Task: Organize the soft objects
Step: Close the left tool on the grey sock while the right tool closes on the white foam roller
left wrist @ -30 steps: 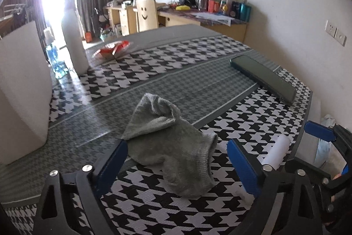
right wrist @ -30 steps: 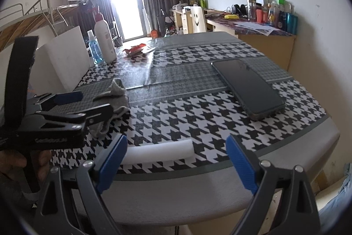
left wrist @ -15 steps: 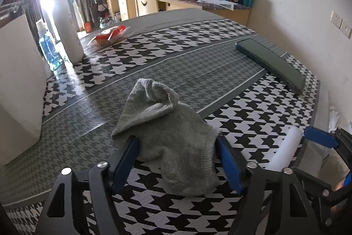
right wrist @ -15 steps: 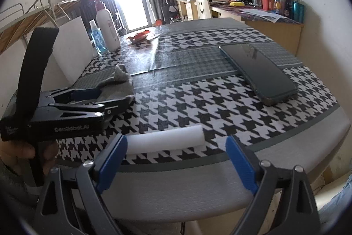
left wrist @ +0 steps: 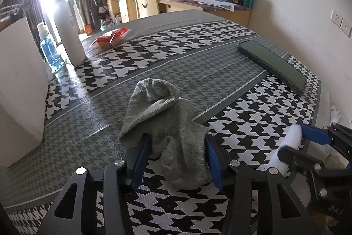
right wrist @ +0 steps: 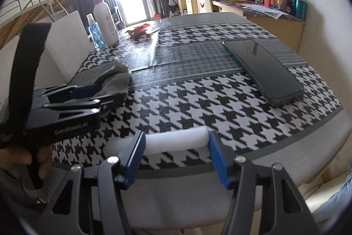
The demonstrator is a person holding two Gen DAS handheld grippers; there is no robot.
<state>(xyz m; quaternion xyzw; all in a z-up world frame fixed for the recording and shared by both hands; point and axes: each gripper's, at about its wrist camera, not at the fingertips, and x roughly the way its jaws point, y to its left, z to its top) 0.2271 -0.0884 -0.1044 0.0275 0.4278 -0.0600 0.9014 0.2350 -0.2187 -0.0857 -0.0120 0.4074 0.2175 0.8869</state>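
A crumpled grey sock (left wrist: pixel 162 124) lies on the houndstooth table; it also shows in the right wrist view (right wrist: pixel 116 78). My left gripper (left wrist: pixel 177 147) has closed its blue pads onto the sock's near end. A white foam roll (right wrist: pixel 176 141) lies near the table's front edge; it also shows in the left wrist view (left wrist: pixel 286 149). My right gripper (right wrist: pixel 176 144) has its pads pressed on the roll's two sides. The left gripper (right wrist: pixel 103 96) shows from the side in the right wrist view.
A dark phone (right wrist: pixel 264 72) lies on the right of the table. A white box (left wrist: pixel 19 89), a blue bottle (left wrist: pixel 49 52), a white bottle (left wrist: pixel 70 36) and a red packet (left wrist: pixel 112 36) stand at the left and far side. The table edge (right wrist: pixel 264 169) is close to the right gripper.
Both grippers moved forward and closed: the left pads came in on the grey sock, the right pads on the white foam roll.
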